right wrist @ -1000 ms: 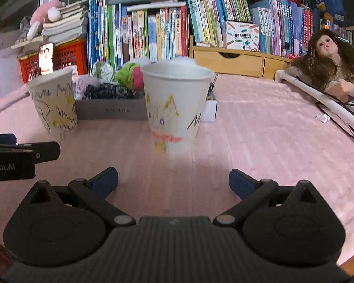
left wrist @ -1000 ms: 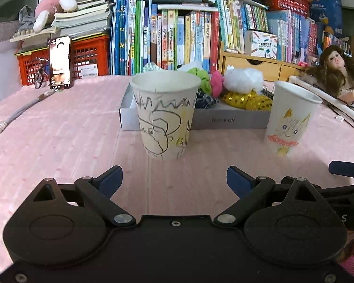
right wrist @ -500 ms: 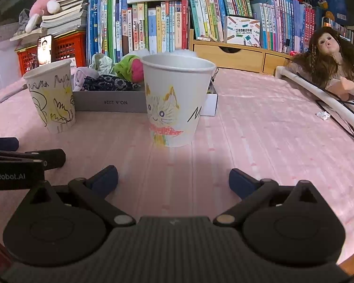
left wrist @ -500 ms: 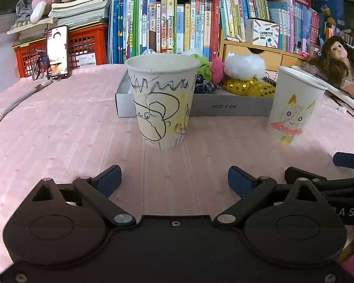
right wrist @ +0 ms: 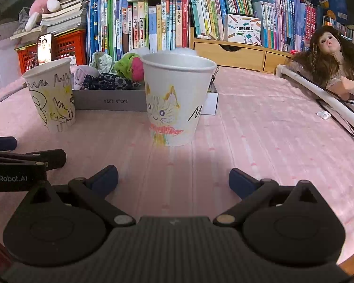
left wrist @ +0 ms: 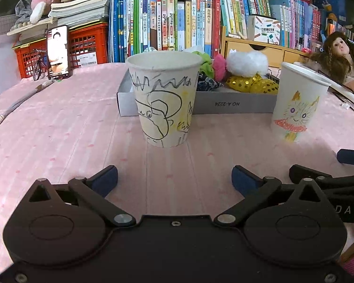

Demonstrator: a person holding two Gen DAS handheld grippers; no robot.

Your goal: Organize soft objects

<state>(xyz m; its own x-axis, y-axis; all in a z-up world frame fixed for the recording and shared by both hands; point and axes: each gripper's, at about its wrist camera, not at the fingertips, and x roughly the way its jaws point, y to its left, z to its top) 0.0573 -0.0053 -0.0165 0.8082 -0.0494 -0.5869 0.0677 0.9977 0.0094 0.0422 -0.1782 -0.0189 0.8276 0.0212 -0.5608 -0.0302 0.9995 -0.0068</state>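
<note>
Cups first: we've got two paper ones standing upright on the pink counter (left wrist: 59, 129). The scribble cup (left wrist: 164, 99) sits dead ahead at 12 o'clock from our left tool (left wrist: 174, 180), w/ the cat cup (left wrist: 298, 103) off at 2 o'clock. From the right tool (right wrist: 173, 180) the cat cup (right wrist: 175, 101) is at 12 and the scribble cup (right wrist: 50, 94) at 10.

Both tools are spread wide open, nothing between the blue pads, each hovering just short of its cup w/o touching.

Soft stuff is all in the grey box (left wrist: 224, 103) right behind the cups: white fluffy ball (left wrist: 246, 62), gold sequin thing (left wrist: 250, 83), green and pink bits (left wrist: 212, 63), dark floral fabric (right wrist: 108, 81). Can't tell what's in the cups.

Doll (right wrist: 328, 54) lies at the counter's 2 o'clock edge, books (left wrist: 177, 21) lined up along the back.
</note>
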